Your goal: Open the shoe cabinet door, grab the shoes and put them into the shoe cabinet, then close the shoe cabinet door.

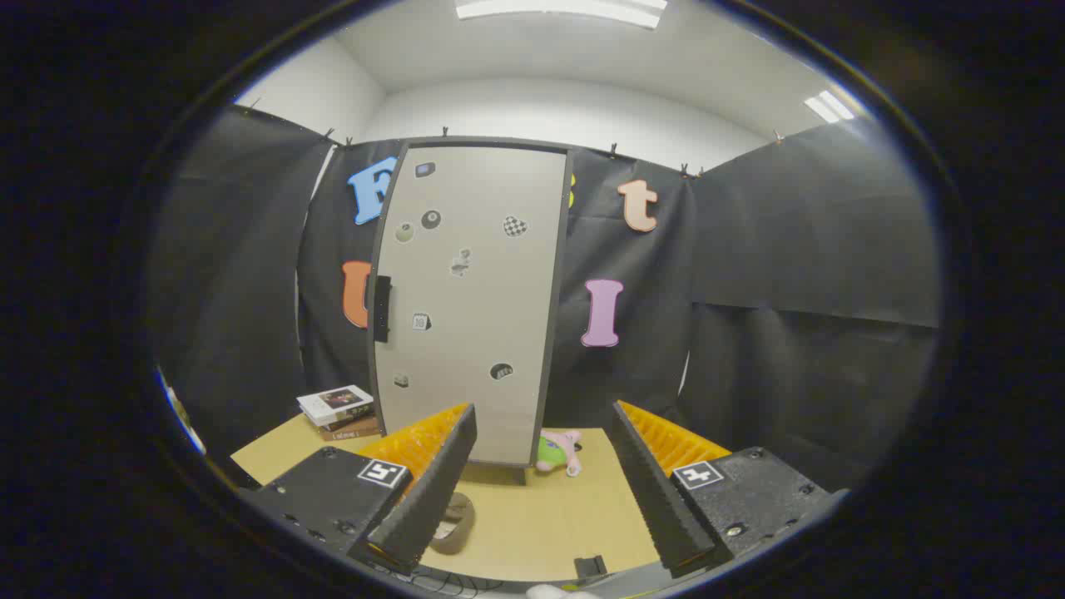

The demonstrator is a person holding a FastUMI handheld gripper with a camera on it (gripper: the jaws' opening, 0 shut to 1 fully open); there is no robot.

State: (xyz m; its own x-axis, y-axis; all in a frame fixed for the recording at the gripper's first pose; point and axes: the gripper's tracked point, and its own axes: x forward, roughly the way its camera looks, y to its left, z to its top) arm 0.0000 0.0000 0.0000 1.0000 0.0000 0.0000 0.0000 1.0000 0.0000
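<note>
Shoe cabinet (470, 299) stands upright on the desk (541, 516), beyond the fingers, against the booth wall. Door closed; contents hidden. Dark handle (382, 309) on the door's left edge. About nine small stickers (515, 225) on the door; print too small to read.

One shoe (453, 522), brown, lies on the desk just beside the left finger, partly hidden by it.

Gripper (545, 487): fingers spread wide apart, nothing between them.

Stack of books (339, 412), about three, left of the cabinet base; cover text illegible. One pink-and-green plush toy (557, 452) at the cabinet's lower right corner.
</note>
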